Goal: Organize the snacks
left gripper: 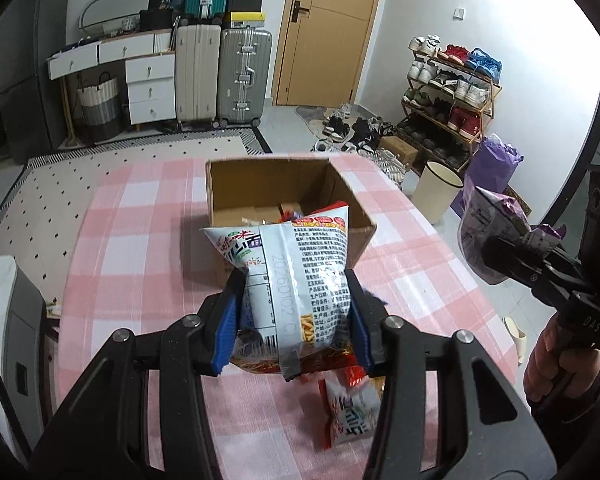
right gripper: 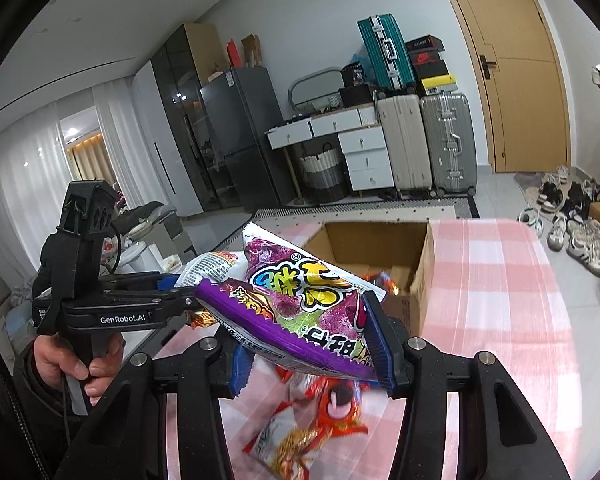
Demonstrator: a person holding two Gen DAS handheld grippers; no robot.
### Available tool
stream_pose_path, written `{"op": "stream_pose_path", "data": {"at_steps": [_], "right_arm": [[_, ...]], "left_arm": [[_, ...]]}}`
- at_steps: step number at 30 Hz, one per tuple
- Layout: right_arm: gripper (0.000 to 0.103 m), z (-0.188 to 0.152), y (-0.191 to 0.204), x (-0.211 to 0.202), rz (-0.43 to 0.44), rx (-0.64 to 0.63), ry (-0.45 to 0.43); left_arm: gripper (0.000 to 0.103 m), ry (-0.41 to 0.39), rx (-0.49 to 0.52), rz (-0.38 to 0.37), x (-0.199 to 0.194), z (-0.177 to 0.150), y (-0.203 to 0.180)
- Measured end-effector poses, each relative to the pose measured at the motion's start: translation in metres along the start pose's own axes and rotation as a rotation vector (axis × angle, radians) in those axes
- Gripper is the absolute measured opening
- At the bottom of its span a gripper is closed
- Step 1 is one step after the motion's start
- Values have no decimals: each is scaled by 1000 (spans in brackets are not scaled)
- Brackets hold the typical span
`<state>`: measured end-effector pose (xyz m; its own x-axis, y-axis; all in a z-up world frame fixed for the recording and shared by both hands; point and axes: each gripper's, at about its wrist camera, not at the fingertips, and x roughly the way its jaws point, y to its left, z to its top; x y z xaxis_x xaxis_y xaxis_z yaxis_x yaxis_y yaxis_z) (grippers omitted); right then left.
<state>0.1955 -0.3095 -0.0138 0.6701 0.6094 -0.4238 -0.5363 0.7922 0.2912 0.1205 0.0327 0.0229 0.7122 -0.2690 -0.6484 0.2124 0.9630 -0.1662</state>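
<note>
Both tools are clamped on puffy bags, the left tool (left gripper: 296,312) on the white snack bag (left gripper: 292,276) and the right tool (right gripper: 308,344) on the purple candy bag (right gripper: 300,304), so either could easily slip out short of the cardboard box (left gripper: 284,192).

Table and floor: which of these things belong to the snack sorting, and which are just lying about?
Job:
- white snack bag in the left gripper
- purple snack bag in the right gripper
- cardboard box
- red snack bag on the checked tablecloth

Lying about:
- suitcases
- shoe rack
- bin

White-and-red snack bag (left gripper: 296,280) and purple snack bag (right gripper: 300,312) aloft near open cardboard box (left gripper: 276,184)
</note>
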Motion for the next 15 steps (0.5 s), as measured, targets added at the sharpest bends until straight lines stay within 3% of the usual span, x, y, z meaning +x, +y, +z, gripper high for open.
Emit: {"op": "stream_pose_path", "data": {"at_steps": [8,15], "right_arm": [[49,42,4,8,2,-34,-32],[49,77,0,30,5,1,-42]], "left_arm": [[44,-23,-1,1,-2,45,-4],[44,-34,-12,11,20,97,-10]]}}
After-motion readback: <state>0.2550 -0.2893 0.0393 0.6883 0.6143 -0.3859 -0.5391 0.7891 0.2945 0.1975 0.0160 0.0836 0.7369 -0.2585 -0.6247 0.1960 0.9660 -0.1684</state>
